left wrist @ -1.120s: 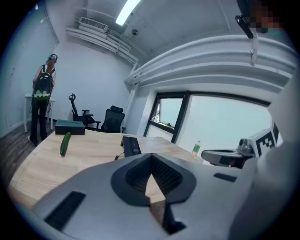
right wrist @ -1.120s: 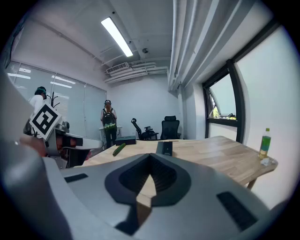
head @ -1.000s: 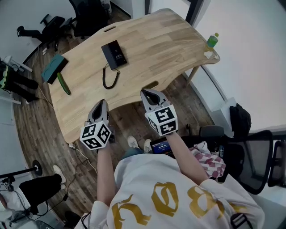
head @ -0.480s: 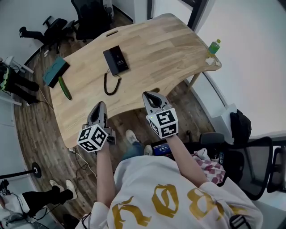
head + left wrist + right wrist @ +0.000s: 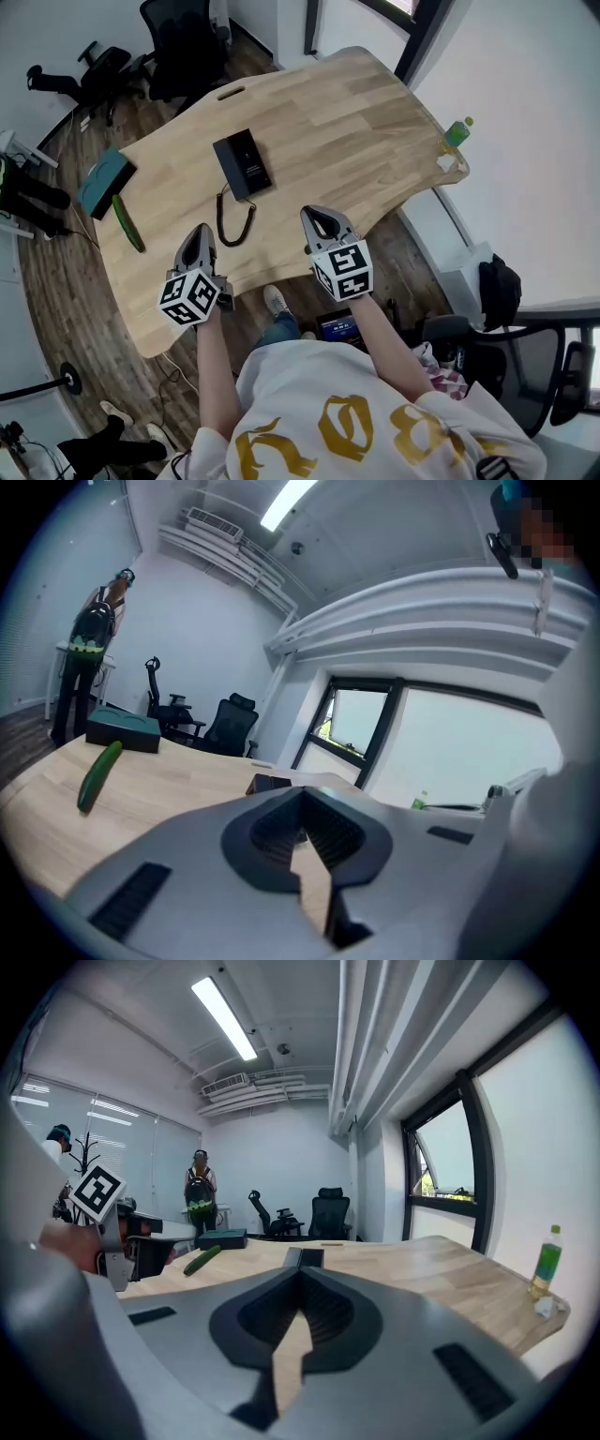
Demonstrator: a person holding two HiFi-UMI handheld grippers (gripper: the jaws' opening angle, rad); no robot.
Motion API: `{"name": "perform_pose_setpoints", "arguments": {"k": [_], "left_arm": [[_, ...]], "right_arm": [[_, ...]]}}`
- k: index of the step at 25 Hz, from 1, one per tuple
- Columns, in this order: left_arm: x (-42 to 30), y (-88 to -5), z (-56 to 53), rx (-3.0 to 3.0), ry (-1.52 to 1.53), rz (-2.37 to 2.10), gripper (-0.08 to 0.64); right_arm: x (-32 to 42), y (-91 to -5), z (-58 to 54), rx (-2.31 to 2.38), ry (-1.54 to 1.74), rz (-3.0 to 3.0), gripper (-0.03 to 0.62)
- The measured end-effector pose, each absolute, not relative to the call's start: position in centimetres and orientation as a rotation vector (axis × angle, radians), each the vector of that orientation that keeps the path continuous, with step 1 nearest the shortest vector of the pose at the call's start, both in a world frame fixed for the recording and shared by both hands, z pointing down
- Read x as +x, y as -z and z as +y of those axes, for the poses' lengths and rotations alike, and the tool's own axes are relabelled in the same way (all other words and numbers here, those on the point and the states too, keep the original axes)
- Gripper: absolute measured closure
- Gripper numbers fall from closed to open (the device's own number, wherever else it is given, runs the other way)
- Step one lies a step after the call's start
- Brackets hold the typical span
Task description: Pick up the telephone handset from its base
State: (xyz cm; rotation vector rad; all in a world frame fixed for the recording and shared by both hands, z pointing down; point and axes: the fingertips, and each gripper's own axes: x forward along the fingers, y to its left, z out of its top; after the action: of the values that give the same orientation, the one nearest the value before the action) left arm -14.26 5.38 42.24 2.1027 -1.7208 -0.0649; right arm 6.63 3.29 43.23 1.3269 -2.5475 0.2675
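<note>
Left gripper: jaws closed, nothing held | right gripper: jaws closed, nothing held | telephone: handset apparently in place, laid on table beyond and between both grippers, untouched | markings on it too small to be read

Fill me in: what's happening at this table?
A person stands at the wooden table with a gripper in each hand. The left gripper and right gripper are both shut and empty, held over the table's near edge. The telephone lies further in, untouched, its coiled cord trailing toward the person. A cucumber lies off to the person's left.
</note>
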Motion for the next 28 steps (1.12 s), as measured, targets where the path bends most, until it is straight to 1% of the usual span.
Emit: {"name": "perform_pose_setpoints", "arguments": {"k": [6, 10, 14, 19, 22, 28], "left_arm": [[-15.0, -43.8, -1.5, 2.111, -0.002, -1.658, 0.554], [-15.4, -44.8, -5.0, 2.109, -0.007, -1.609, 0.554], [-15.2, -45.4, -7.3, 2.123, 0.022, -1.523, 0.554], [-15.1, -45.5, -8.6, 2.116, 0.079, -1.455, 0.554], [-15.9, -45.3, -9.3, 2.085, 0.13, -1.485, 0.554], [-17.3, -46.1, -10.5, 2.037, 0.169, -1.53, 0.554]], "right_arm": [[5.9, -43.4, -3.3, 1.376, -0.299, -2.51, 0.588], [4.9, -43.3, -6.5, 1.404, -0.443, -2.597, 0.588], [3.5, -43.3, -8.2, 1.372, -0.577, -2.701, 0.588], [2.8, -43.0, -9.3, 1.373, -0.631, -2.759, 0.587], [3.1, -43.1, -10.1, 1.408, -0.636, -2.723, 0.586], [2.9, -44.0, -12.6, 1.439, -0.484, -2.616, 0.586]]}}
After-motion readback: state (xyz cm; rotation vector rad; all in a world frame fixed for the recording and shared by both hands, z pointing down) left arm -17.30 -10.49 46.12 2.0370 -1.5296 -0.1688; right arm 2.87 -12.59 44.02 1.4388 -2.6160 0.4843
